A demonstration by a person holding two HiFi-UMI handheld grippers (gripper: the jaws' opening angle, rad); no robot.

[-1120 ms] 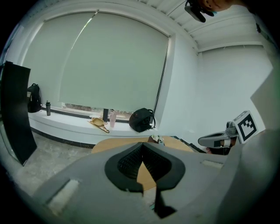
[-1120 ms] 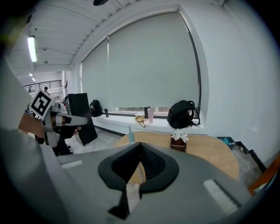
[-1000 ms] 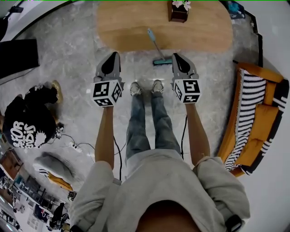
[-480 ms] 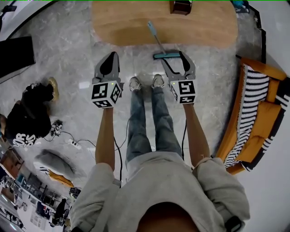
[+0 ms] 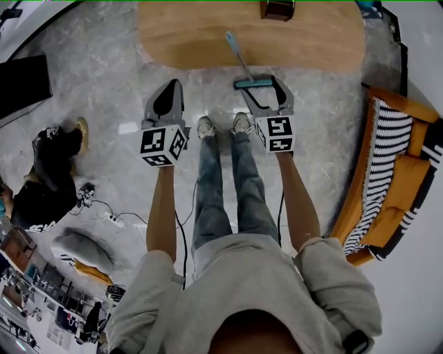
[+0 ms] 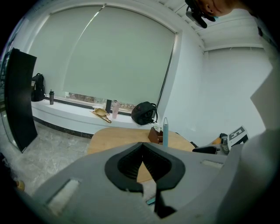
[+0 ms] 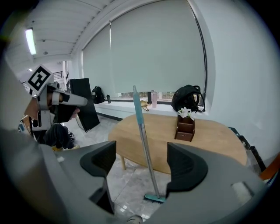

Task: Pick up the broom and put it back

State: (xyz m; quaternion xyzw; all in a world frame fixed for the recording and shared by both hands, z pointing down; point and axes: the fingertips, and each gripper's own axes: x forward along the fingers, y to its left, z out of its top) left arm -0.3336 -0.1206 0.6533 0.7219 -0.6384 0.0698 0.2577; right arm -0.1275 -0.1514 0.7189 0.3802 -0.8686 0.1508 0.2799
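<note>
Head view: one oval wooden table [image 5: 187, 34], one orange sofa [image 5: 391, 180] with striped cushions to the table's right, two grippers and one broom, all three on the table's near side. On the left gripper [image 5: 171, 84] the jaws are together with nothing between them. On the right gripper [image 5: 263, 86] the jaws stand wide apart, having just been opening. The broom [image 5: 241, 63] is in line with their gap and touches neither pad. Its teal head rests on the floor just short of the table, and its handle leans against the table's near edge. One container, a dark wooden box [image 5: 277, 8], sits on the table and is cropped at the frame's edge.

Right gripper view: the box [image 7: 185, 127] holds white flowers [image 7: 187, 113]. Two dark backpacks [image 7: 188, 98] sit on the window ledge behind the table; the head view does not show them. The broom handle [image 7: 142, 131] rises between the parted jaws.

Left gripper view: the closed jaw tips [image 6: 142, 145] cover most of the table [image 6: 109, 135]. Only the broom's handle tip [image 6: 165, 131] shows above them.
</note>
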